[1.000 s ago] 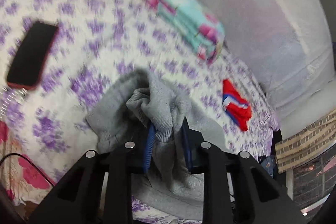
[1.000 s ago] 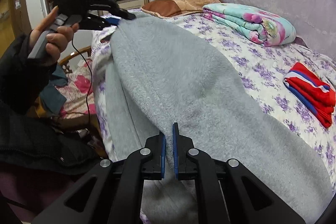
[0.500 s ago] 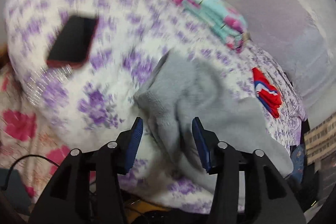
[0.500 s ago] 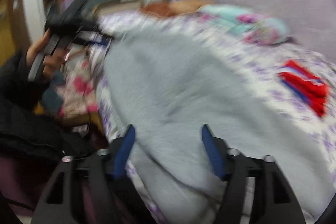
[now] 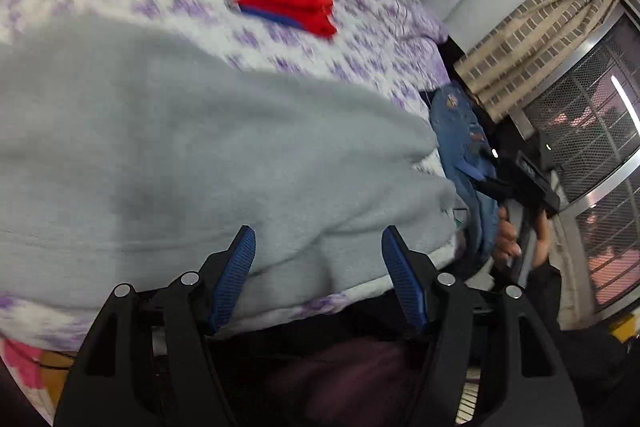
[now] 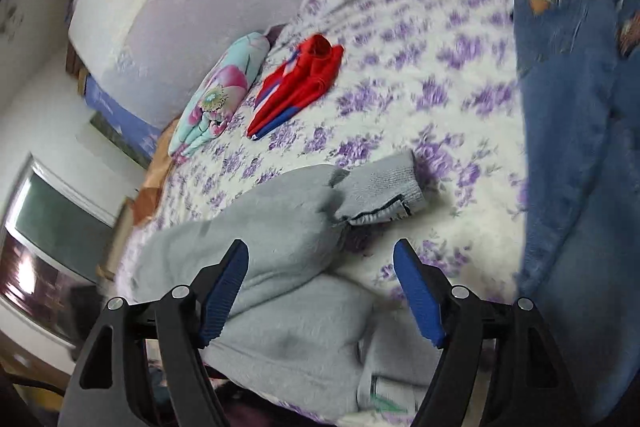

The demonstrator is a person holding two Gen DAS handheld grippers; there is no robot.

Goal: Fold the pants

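Bed (image 5: pixel 360 39) under a white cover with purple flowers, filling most of both views. Grey pants (image 5: pixel 180 155) spread wide across the near side of the bed, the fleece reaching down to the front edge; in the right wrist view the same grey pants (image 6: pixel 280 239) lying in thick folds, one ribbed cuff pointing out over the flowered cover. Blue jeans (image 6: pixel 572 131) draped along the far side of the bed, a patched spot near the top; in the left wrist view a strip of the same denim (image 5: pixel 460 131) hanging just past the grey fleece. Folded floral blanket (image 6: pixel 216 95) in turquoise and pink lying near the wall, well apart from the pants. Folded red garment (image 6: pixel 300 83) with blue and white stripes just beside the blanket, flat on the cover. Left hand-held gripper (image 5: pixel 318 275) low over the front edge of the pants, blue pads spread wide apart, nothing clamped between them. Right hand-held gripper (image 6: pixel 322 291) above the folds of the pants, jaws likewise wide apart, holding nothing. No containers in sight. Heavy motion blur in both views.
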